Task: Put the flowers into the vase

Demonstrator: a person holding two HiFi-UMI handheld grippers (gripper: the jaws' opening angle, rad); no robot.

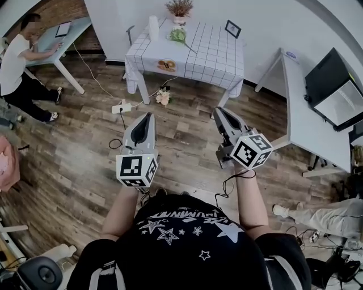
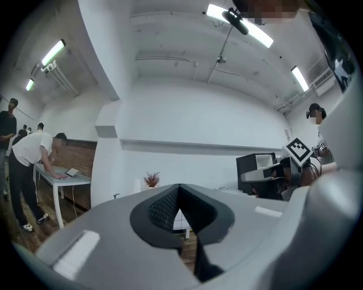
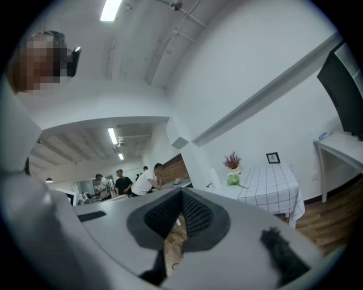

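Flowers (image 1: 178,35), a green bunch w/ one stem trailing, lie on the checked table (image 1: 215,56) at the far side of the room, near its back edge. Just behind them stands a potted dried sprig (image 1: 179,10). A bit to the left is a tall white vase (image 1: 153,27), upright and apart from the bunch. A 2nd small bunch (image 1: 163,97) lies on the wood floor (image 1: 187,136) by the table's front-left leg, near a power strip (image 1: 121,107). A picture frame (image 1: 232,28) stands at the table's back-right corner. Some orange item (image 1: 167,65) sits on the cloth's front overhang, can't tell what. Left gripper (image 1: 150,115) and right gripper (image 1: 218,110) are held level in front of the person, side by side, both pointing twd the table and well apart from it and the flowers. Left gripper view: jaws fully together, pads meeting, nothing btwn them. Right gripper view: same, jaws closed tight, nothing held, w/ table, flowers and sprig showing beyond at right. Another person (image 1: 17,62) leans over a desk (image 1: 74,28) at left. A white desk (image 1: 309,124) w/ a black box (image 1: 332,79) is at right.
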